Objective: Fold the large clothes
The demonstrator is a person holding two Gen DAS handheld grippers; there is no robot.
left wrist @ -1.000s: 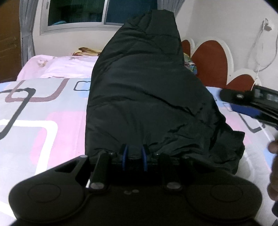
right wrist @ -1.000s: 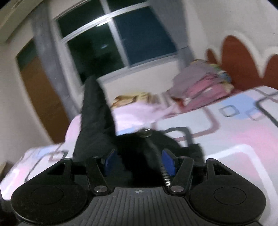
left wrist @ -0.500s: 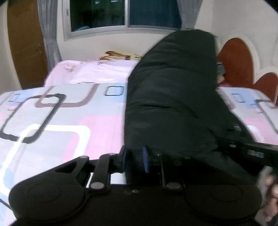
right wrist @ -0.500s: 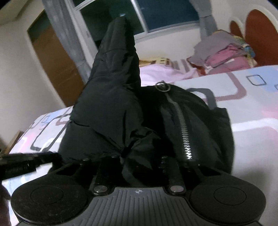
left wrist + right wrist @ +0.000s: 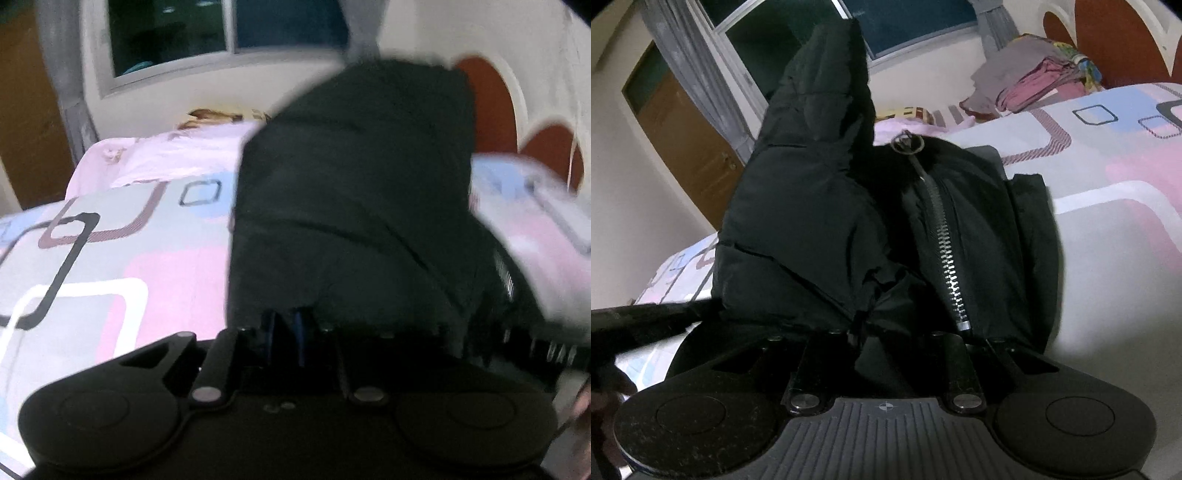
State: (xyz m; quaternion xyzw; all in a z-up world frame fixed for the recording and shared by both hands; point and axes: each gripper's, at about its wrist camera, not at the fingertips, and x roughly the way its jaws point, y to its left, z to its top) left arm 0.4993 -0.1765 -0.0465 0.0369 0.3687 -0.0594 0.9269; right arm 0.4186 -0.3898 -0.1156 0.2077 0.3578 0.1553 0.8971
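Note:
A black padded jacket (image 5: 354, 206) lies on the bed and fills the middle of both views. My left gripper (image 5: 286, 325) is shut on its near edge, blue pads close together with black fabric between them. In the right wrist view the jacket (image 5: 820, 206) rises in a tall fold on the left, with a silver zipper (image 5: 945, 258) running down its front. My right gripper (image 5: 882, 332) is shut on the jacket's hem beside the zipper's lower end; its fingertips are buried in the fabric. The left wrist view is blurred.
The bed has a sheet (image 5: 110, 266) with pink, blue and grey rounded squares. A pile of folded clothes (image 5: 1034, 88) sits by the red and white headboard (image 5: 1115, 40). A window (image 5: 221, 33) and a brown door (image 5: 683, 136) are behind. The other gripper shows at the left edge (image 5: 639, 325).
My right gripper has closed in on the jacket's hem and taken hold of it. My left gripper, holding the jacket all along, has swung with it, and the raised fold has shifted.

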